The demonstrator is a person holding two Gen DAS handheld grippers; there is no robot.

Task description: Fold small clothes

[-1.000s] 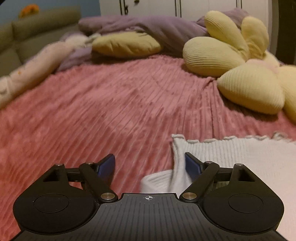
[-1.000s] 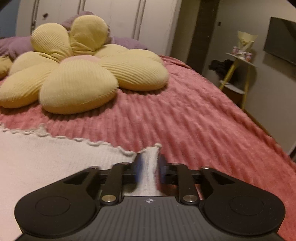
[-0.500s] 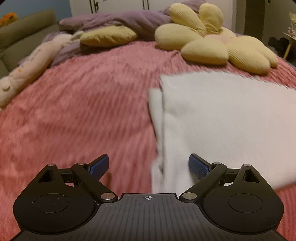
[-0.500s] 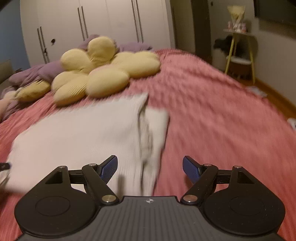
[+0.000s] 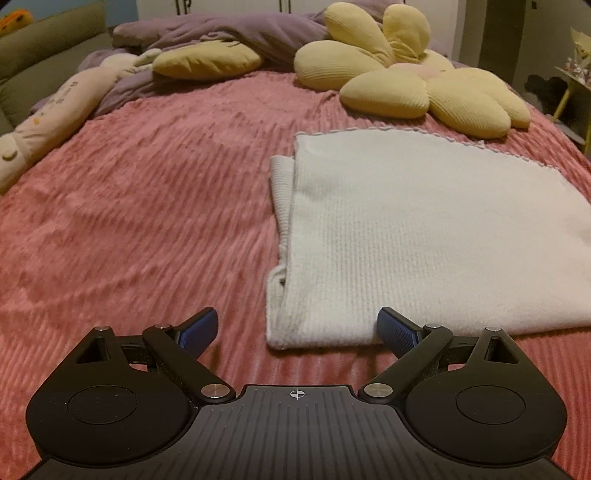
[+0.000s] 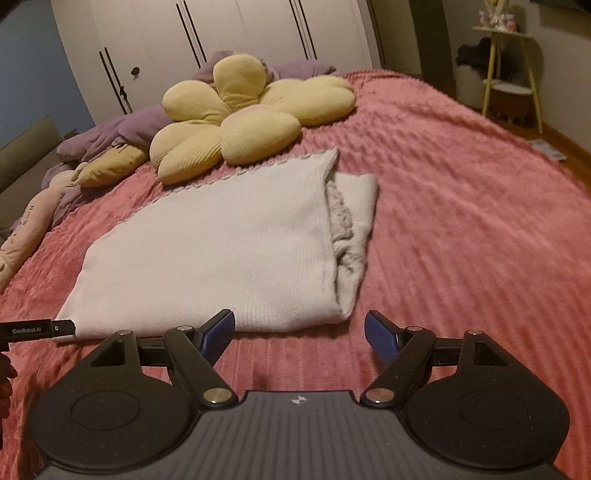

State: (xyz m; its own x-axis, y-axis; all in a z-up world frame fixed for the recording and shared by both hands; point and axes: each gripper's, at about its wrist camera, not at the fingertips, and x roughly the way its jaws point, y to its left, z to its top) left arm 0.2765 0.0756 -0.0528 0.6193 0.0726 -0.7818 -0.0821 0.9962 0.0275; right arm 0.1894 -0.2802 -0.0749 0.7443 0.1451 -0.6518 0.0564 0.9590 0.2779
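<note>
A white knitted garment [image 5: 424,229] lies folded flat on the pink bedspread [image 5: 140,206], a narrower layer sticking out along its left side. My left gripper [image 5: 297,330] is open and empty, just short of the garment's near left corner. In the right wrist view the same garment [image 6: 221,243] lies ahead and to the left, with a folded layer showing at its right edge. My right gripper [image 6: 300,334] is open and empty, just short of the garment's near right corner. The left gripper's tip [image 6: 37,329] shows at the left edge.
A yellow flower-shaped cushion [image 5: 417,85] lies just beyond the garment. A yellow pillow [image 5: 207,61], purple bedding [image 5: 229,31] and a long pale plush [image 5: 55,110] lie at the far left. A yellow side table [image 6: 509,70] stands right of the bed.
Both grippers pulled back from the garment's far edge toward its near edge. The right gripper, shut on the cloth a second ago, has opened and let go. The garment now lies folded over.
</note>
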